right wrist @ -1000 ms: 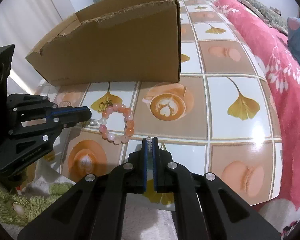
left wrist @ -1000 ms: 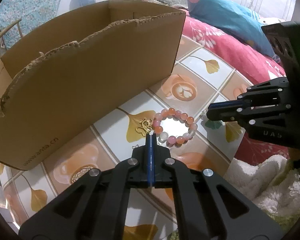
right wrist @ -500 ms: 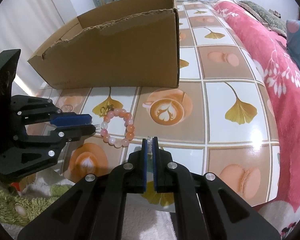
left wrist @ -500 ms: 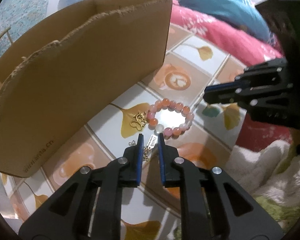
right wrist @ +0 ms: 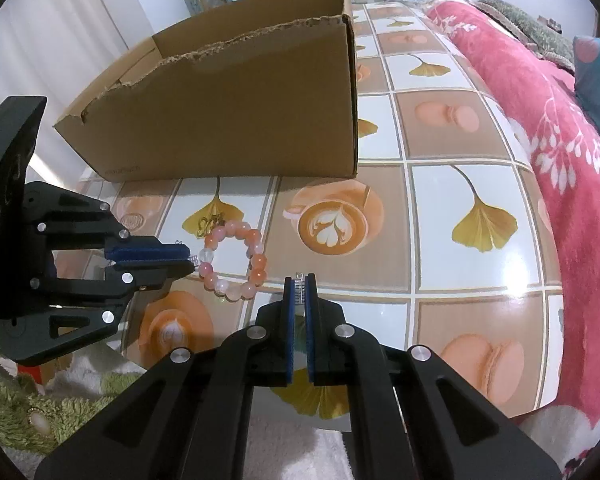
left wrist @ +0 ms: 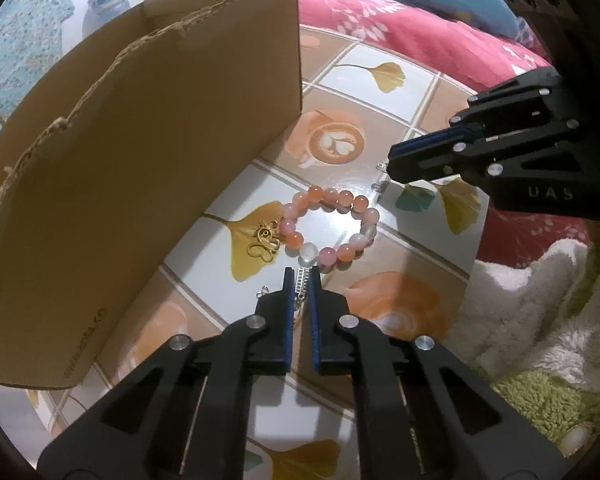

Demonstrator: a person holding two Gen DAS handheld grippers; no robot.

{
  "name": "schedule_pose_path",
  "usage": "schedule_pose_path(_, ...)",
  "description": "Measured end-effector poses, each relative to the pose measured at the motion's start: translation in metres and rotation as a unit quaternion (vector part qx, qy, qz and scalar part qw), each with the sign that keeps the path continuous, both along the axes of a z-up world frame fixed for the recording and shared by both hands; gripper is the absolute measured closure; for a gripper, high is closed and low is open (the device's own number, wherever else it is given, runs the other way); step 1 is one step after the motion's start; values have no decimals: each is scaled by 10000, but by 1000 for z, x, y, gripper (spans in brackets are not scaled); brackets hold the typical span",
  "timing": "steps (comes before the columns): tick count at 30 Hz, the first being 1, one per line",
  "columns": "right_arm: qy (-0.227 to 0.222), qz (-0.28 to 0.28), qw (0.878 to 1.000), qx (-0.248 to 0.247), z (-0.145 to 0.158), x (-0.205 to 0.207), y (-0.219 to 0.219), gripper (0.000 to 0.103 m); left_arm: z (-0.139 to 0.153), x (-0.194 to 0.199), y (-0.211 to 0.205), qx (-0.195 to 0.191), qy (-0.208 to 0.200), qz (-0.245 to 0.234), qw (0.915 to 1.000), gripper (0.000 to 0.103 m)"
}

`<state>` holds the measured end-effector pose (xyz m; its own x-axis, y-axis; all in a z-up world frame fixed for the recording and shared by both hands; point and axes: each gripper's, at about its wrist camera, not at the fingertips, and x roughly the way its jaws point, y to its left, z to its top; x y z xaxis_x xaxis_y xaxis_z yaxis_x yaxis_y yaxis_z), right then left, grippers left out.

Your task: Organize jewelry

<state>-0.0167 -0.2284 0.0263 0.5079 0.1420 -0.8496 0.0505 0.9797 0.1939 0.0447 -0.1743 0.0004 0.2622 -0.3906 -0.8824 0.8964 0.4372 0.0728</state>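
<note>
A pink and orange bead bracelet (left wrist: 331,229) is seen lying flat on the tiled surface (left wrist: 384,92), at the centre of the left wrist frame. A gold charm (left wrist: 265,240) lies just beside it, to its left. The left gripper (left wrist: 301,280) is closing, and a silver chain strip (left wrist: 302,280) stands between its blue pads, just below the bracelet; whether the pads press on it cannot be told. In the right wrist frame, the right gripper (right wrist: 299,282) is held nearly closed on a second silver chain piece (right wrist: 298,285), lower centre. A torn cardboard box (right wrist: 228,112) is set upright in the upper left, behind the bracelet (right wrist: 236,258).
</note>
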Motion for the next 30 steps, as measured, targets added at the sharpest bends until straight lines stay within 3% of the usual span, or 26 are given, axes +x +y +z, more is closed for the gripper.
schedule_pose_path(18, -290, -34, 9996, -65, 18, -8, 1, 98, 24, -8, 12, -439, -399, 235, 9980, 103)
schedule_pose_path(25, -779, 13, 9968, -158, 51, -12, 0, 98, 63, -10, 27, -951, -668, 490, 9920, 103)
schedule_pose_path(30, -1373, 272, 9900, -186, 89, -4, 6, 98, 105, -2, 43, -1554, -866, 683, 9817, 103)
